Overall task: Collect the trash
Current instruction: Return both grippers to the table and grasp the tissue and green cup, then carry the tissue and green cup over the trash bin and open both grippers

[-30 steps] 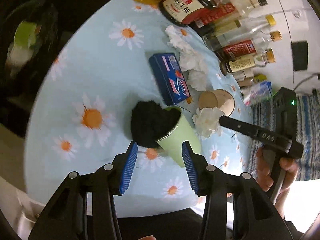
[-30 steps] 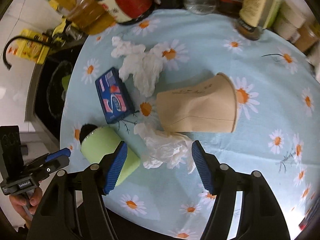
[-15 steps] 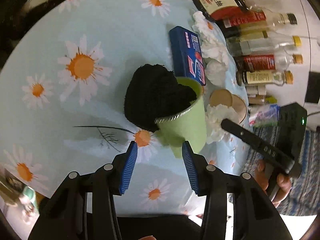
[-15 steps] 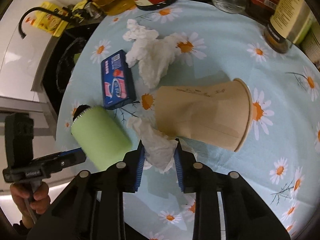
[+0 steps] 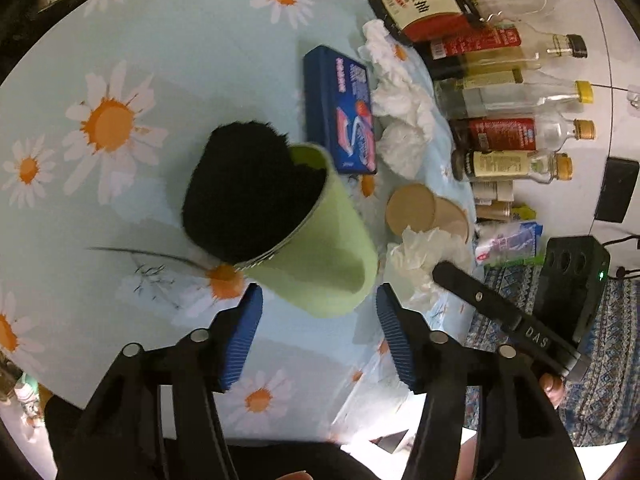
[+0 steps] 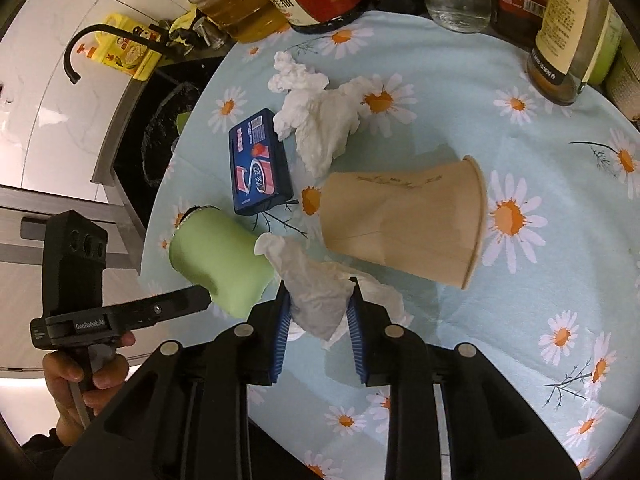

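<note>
Daisy-printed pale blue cloth (image 6: 460,92) covers the table, with sauce and oil bottles (image 5: 500,136) lined along its far edge and a dark sink at one side.

Several pieces of trash lie on the cloth. A green cup (image 5: 320,252) lies on its side with its mouth stuffed with something black and fuzzy (image 5: 244,184). A brown paper cup (image 6: 400,216) also lies tipped over, its side creased. Between and behind them are a blue box (image 6: 258,160) with red and white print and a heap of crumpled white tissue (image 6: 316,124).

The right gripper (image 6: 318,320) is clamped on a separate crumpled tissue (image 6: 316,296), which lies just in front of the brown cup and beside the green one; its blue pads (image 6: 282,328) squeeze the wad from both sides.

The left gripper (image 5: 318,316) sits just at the base of the green cup, its jaws having just been widening; they stand apart on either side of the cup's closed end without pressing it.
</note>
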Tool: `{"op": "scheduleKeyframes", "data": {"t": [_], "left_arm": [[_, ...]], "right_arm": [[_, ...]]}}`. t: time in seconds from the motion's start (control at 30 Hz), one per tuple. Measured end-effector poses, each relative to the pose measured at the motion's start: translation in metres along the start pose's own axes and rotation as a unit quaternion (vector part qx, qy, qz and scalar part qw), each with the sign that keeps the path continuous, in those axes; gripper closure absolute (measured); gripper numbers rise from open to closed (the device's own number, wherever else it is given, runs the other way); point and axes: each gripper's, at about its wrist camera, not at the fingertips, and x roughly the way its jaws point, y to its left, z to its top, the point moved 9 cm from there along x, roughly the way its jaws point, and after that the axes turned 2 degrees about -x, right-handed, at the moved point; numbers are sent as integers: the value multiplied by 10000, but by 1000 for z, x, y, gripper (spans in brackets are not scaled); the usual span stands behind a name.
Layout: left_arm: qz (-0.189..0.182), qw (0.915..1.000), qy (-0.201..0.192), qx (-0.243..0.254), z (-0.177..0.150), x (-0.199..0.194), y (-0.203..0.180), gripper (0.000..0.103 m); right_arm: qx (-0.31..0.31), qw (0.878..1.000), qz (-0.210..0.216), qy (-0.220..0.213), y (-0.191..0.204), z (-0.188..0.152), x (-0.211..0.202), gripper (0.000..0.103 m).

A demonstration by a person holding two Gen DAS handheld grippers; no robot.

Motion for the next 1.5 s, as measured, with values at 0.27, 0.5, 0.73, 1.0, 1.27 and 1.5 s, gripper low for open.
{"op": "scheduleKeyframes", "data": {"t": [0.27,0.5,0.73,1.0,1.27,1.5], "left_arm": [[-250,9994,-223,23,2,8,-7,60],[-484,9977,-470,93,7,-3,-16,78],[-747,9943,-668,377,20,-11,-39,98],[-893,9919,-617,653,29,-5,-58,102],[-1053,9890,-534,895,34,-10,-72,102],[-1129,9867,-535,1036,39,-34,-73,102]], "right_arm": [[-38,10000,18,-2,0,-1,-2,75],[-98,9999,23,-47,4,1,-5,75],[-120,9998,-14,-150,4,2,-14,75],[23,9996,-129,-254,0,-1,-24,75],[119,9989,-246,-376,2,-3,-34,75],[99,9983,-331,-466,19,3,-38,75]]}}
